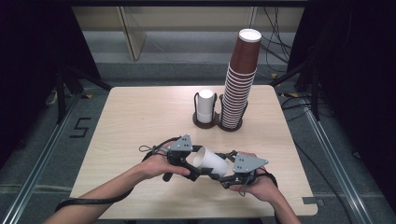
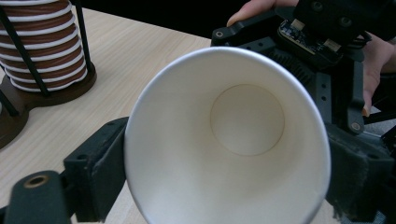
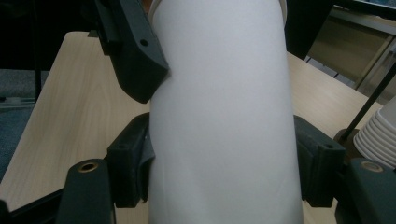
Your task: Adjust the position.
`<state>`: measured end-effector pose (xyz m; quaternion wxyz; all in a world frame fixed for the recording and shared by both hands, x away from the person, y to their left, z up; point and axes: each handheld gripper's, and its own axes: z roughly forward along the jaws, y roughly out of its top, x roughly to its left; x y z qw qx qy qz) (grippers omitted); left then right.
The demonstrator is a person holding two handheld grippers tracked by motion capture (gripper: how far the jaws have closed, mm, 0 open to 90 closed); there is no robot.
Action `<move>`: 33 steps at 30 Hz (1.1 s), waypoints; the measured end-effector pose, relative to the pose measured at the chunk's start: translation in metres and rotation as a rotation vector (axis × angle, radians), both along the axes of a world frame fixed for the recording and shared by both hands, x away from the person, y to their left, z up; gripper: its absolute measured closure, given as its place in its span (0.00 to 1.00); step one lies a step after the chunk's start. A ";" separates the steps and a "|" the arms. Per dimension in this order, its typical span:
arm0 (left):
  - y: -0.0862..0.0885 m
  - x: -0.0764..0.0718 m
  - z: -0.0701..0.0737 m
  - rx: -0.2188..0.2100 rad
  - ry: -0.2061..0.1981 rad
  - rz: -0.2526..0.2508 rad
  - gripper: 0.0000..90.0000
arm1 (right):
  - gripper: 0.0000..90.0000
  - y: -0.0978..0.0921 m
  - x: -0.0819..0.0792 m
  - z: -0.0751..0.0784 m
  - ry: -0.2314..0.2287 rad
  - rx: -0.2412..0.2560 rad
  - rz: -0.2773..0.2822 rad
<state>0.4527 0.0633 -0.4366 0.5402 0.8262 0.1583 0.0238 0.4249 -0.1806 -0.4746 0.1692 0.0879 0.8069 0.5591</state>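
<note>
1. High view: white cup [image 1: 211,162] on its side above the near table [image 1: 140,121] edge, between left gripper [image 1: 187,164] and right gripper [image 1: 227,176], open mouth toward the left one
2. Left gripper view: jaws pressed on the cup's [image 2: 229,140] rim from both sides, bare inside facing the camera
3. Right gripper view: jaws clamped on the cup's [image 3: 224,121] wall near its base
4. Behind, well apart: brown cup stack [image 1: 238,79] in a rack [image 1: 205,122], a short white stack [image 1: 205,106] beside it
</note>
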 end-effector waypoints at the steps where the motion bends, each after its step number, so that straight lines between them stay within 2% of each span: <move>1: 0.000 0.000 0.000 0.000 -0.003 -0.004 0.16 | 0.37 0.000 0.002 0.000 -0.015 0.000 0.005; 2: 0.001 0.000 0.001 0.010 -0.013 0.002 0.16 | 0.37 0.000 0.000 -0.001 0.014 0.001 -0.002; 4: 0.002 -0.001 0.002 0.002 -0.023 -0.004 0.17 | 0.36 0.000 0.002 -0.001 -0.006 -0.008 0.004; 6: 0.002 -0.001 0.002 -0.003 -0.034 -0.009 0.19 | 0.36 0.001 0.002 -0.002 0.002 -0.006 -0.001; 8: 0.003 -0.002 0.003 0.017 -0.051 -0.013 0.20 | 0.36 0.001 0.003 -0.001 -0.002 -0.018 0.005; 9: 0.003 -0.003 0.003 0.018 -0.060 -0.016 0.20 | 0.36 0.002 0.002 -0.002 0.011 -0.023 0.007; 12: 0.005 -0.004 0.004 0.019 -0.078 -0.025 0.22 | 0.36 0.002 0.002 -0.002 0.006 -0.024 0.007; 13: 0.004 -0.004 0.003 0.005 -0.079 -0.026 0.23 | 0.36 0.002 0.002 -0.002 0.010 -0.027 0.008; 14: 0.005 -0.005 0.004 0.014 -0.085 -0.026 0.24 | 0.36 0.001 0.002 -0.002 0.008 -0.029 0.007; 17: 0.004 -0.005 0.004 0.012 -0.104 -0.039 0.27 | 0.36 0.002 0.003 -0.002 -0.010 -0.037 0.006; 18: 0.005 -0.006 0.005 0.023 -0.112 -0.040 0.27 | 0.36 0.001 0.003 -0.002 -0.020 -0.041 0.006; 19: 0.005 -0.006 0.006 0.018 -0.113 -0.041 0.28 | 0.36 0.002 0.002 -0.002 -0.006 -0.040 0.007; 20: 0.005 -0.006 0.006 0.013 -0.114 -0.048 0.28 | 0.36 0.001 0.003 -0.002 -0.024 -0.046 0.007; 21: 0.006 -0.007 0.007 0.024 -0.120 -0.047 0.29 | 0.36 0.001 0.002 -0.002 -0.013 -0.048 0.009; 23: 0.006 -0.007 0.007 0.030 -0.122 -0.051 0.29 | 0.36 0.002 0.002 -0.001 -0.022 -0.049 0.007; 27: 0.006 -0.007 0.008 0.035 -0.124 -0.051 0.30 | 0.36 0.003 0.001 -0.002 0.005 -0.051 0.008; 33: 0.005 -0.009 0.012 0.051 -0.147 -0.056 0.31 | 0.35 0.004 0.002 0.001 -0.016 -0.072 0.003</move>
